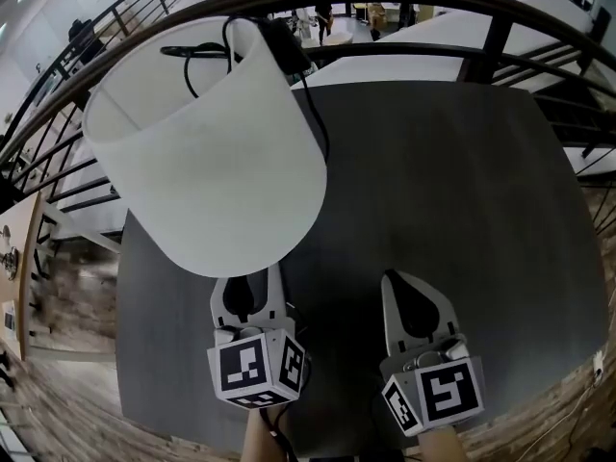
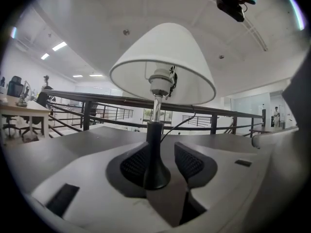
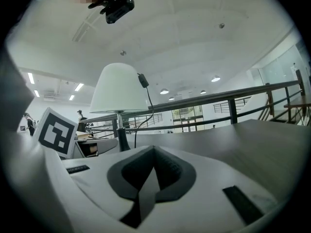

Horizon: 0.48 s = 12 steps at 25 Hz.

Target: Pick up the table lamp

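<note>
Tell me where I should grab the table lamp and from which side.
Grip the slim black stem just above the flared base, coming in level from the near side. The stem stands upright and looks narrow enough for the jaws; the shade is far too wide. The left gripper, jaws open, straddles the stem.

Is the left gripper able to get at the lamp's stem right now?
Probably yes: the left gripper has its jaws apart with the lamp stem between them, and nothing blocks it.
</note>
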{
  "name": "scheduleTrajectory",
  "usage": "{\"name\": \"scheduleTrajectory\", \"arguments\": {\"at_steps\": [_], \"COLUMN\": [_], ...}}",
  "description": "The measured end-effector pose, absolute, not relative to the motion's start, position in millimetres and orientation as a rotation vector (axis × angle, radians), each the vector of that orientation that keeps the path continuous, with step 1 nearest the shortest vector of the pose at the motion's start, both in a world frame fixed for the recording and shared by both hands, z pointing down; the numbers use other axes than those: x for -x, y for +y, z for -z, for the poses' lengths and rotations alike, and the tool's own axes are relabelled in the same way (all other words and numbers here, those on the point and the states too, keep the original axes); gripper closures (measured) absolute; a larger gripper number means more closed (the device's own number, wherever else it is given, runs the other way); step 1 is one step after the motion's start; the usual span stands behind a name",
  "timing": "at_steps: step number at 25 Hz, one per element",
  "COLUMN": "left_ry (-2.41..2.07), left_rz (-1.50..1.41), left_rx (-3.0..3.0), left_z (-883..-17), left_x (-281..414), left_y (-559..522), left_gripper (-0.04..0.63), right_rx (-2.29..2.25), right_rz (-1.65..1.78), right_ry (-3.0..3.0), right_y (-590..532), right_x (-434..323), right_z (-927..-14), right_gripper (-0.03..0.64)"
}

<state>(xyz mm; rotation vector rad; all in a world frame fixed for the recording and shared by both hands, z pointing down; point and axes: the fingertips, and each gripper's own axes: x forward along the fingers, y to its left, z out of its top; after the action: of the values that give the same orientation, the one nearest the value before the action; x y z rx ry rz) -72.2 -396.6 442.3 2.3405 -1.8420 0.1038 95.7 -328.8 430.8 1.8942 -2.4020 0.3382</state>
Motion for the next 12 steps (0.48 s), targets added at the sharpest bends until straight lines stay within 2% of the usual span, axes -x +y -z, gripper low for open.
{"name": "scheduleTrajectory", "arguments": {"at_steps": [12], "left_ry": [-1.848], "left_rz": [-0.156], "left_rx": [-2.348], "left_z": [-461.0], "left_x": [74.2], "left_y": [-414.5], "left_gripper": [0.383], "right_rx": [-1.832], "right_rz": [-0.339], "right_ry": [-2.44], "right_y": [-339.0], "right_x": [-83.8], "right_z": [-453.8], "right_gripper": [0.606]}}
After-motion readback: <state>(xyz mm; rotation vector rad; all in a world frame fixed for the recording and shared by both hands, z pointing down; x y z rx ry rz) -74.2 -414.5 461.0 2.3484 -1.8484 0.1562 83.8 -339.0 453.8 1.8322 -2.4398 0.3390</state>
